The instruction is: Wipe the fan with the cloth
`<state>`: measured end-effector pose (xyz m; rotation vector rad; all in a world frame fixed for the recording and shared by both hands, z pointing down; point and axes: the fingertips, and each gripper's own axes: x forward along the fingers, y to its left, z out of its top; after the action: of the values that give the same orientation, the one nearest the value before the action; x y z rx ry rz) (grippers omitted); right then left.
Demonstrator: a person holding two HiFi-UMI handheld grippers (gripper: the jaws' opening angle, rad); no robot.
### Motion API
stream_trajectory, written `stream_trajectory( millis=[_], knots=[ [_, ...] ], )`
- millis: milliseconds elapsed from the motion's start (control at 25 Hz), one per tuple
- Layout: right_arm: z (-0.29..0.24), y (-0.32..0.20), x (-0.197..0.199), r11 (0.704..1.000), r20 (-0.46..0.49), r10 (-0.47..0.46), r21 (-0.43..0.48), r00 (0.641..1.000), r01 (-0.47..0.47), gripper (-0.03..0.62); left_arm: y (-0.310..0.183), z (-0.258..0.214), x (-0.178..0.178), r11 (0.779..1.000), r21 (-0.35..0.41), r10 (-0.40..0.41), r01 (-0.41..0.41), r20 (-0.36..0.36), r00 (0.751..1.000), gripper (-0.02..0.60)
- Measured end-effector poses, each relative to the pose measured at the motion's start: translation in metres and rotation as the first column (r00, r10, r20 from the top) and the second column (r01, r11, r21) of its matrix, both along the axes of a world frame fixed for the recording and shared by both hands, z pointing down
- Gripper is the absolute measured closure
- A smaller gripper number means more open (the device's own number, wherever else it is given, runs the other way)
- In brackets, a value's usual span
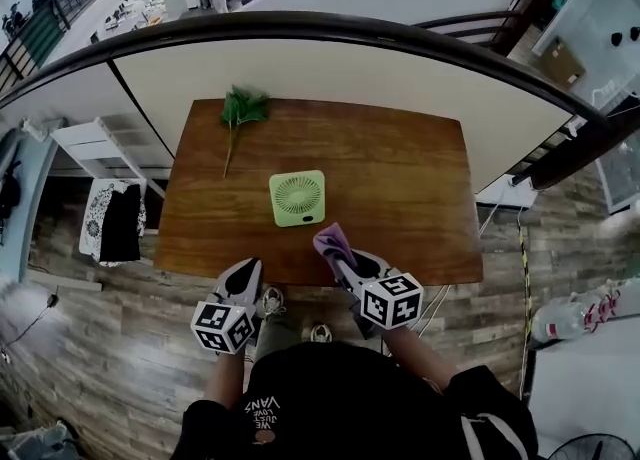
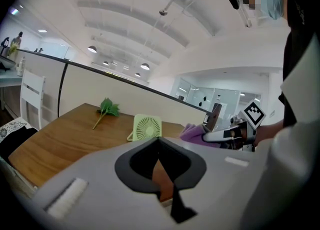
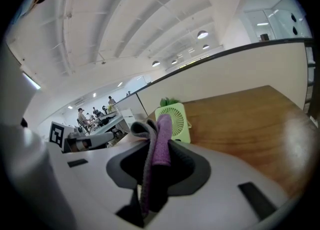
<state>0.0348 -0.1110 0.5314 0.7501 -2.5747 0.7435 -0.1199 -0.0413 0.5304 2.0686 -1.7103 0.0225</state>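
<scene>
A small light-green fan [image 1: 297,197] stands upright in the middle of the wooden table [image 1: 400,178]; it also shows in the left gripper view [image 2: 147,127] and the right gripper view [image 3: 174,122]. My right gripper [image 1: 340,256] hangs over the table's near edge, just right of the fan, shut on a purple and grey cloth [image 1: 333,241] that sticks up between its jaws [image 3: 156,144]. The left gripper [image 1: 245,273] is at the near edge, left of the fan, shut with nothing in it [image 2: 159,151]. Neither gripper touches the fan.
A green leafy sprig [image 1: 240,111] lies at the table's far left corner. A curved railing wall [image 1: 330,58] runs behind the table. A white chair [image 1: 95,143] and dark clothing [image 1: 115,220] sit to the left. Wood floor surrounds the table.
</scene>
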Motion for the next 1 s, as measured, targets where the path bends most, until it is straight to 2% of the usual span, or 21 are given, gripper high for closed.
stream_trajectory(
  millis=[280, 480, 920, 960, 1000],
  knots=[
    [0.003, -0.02, -0.024, 0.998, -0.02, 0.066, -0.007, 0.998, -0.066, 0.497, -0.039, 0.014, -0.021, 0.994, -0.035, 0.104, -0.104, -0.002, 0.995, 0.569],
    [0.006, -0.034, -0.043, 0.995, -0.028, 0.098, -0.01, 0.995, -0.098, 0.497, -0.067, 0.03, -0.027, 0.977, -0.065, 0.202, -0.201, 0.001, 0.979, 0.569],
    [0.009, -0.052, -0.076, 0.992, -0.035, 0.127, -0.008, 0.991, -0.127, 0.497, -0.109, 0.064, -0.036, 0.943, -0.123, 0.309, -0.31, -0.028, 0.951, 0.565],
    [0.008, -0.054, -0.079, 0.992, -0.037, 0.123, -0.001, 0.992, -0.123, 0.497, -0.113, 0.068, -0.036, 0.939, -0.13, 0.318, -0.32, -0.03, 0.947, 0.561],
    [0.008, -0.055, -0.082, 0.993, -0.039, 0.118, 0.006, 0.992, -0.118, 0.497, -0.116, 0.073, -0.035, 0.934, -0.137, 0.327, -0.329, -0.033, 0.944, 0.53]
  ],
)
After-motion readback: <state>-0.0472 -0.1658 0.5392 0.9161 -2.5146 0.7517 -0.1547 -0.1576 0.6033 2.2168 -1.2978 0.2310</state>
